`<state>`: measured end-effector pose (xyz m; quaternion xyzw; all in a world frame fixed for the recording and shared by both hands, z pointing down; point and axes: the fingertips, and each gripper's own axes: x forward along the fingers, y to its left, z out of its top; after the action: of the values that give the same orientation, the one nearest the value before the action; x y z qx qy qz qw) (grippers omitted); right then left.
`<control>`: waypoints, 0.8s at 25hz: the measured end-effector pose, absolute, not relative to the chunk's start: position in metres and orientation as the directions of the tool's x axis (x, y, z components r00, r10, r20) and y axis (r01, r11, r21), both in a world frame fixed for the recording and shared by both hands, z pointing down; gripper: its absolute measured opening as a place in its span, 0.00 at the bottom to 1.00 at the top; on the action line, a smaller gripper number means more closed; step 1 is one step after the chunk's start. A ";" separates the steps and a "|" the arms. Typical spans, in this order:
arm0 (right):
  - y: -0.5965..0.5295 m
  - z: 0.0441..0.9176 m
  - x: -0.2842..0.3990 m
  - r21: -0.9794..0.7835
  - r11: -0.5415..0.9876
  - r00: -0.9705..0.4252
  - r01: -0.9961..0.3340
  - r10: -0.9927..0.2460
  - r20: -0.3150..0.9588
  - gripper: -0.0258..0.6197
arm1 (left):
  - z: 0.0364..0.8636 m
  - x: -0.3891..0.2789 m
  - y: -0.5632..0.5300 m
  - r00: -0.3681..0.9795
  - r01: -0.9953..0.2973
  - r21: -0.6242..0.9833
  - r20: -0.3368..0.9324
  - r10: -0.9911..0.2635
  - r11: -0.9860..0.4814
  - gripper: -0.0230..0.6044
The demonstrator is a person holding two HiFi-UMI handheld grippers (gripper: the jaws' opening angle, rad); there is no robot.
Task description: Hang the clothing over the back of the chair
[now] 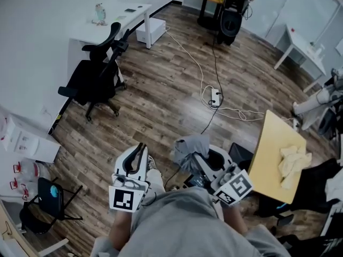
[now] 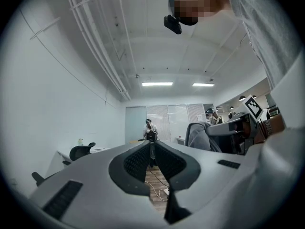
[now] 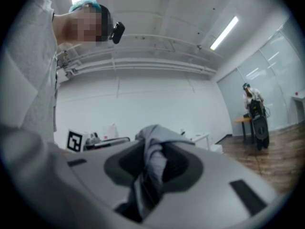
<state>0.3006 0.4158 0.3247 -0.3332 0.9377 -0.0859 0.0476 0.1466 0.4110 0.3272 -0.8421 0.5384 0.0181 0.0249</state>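
Well apart from the black office chair point(image 1: 92, 82), your right gripper point(image 1: 202, 162) clamps bunched grey fabric clothing point(image 1: 188, 145); your left gripper point(image 1: 140, 150) sits closed.

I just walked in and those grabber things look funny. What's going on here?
A person holds a gripper in each hand. The right gripper is shut on a bunched gray garment. The left gripper is shut and empty. The black chair stands across the wooden floor by a white desk, with nothing over its back yet.
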 end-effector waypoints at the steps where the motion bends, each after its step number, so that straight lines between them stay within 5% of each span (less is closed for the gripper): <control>1: 0.410 0.323 0.300 -0.189 0.765 -0.775 -0.615 -0.631 -0.034 0.21 | 0.326 0.146 0.403 0.421 -0.907 -0.025 -0.063 -0.905 -0.420 0.13; 20: 0.261 0.310 0.239 -0.186 0.708 -0.719 -0.681 -0.695 -0.012 0.21 | 0.316 0.075 0.256 0.474 -0.880 -0.015 -0.065 -0.878 -0.474 0.13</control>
<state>0.2390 0.2608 0.3096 -0.3725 0.9233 -0.0844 0.0404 0.0753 0.2561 0.3165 -0.8582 0.5122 0.0241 0.0231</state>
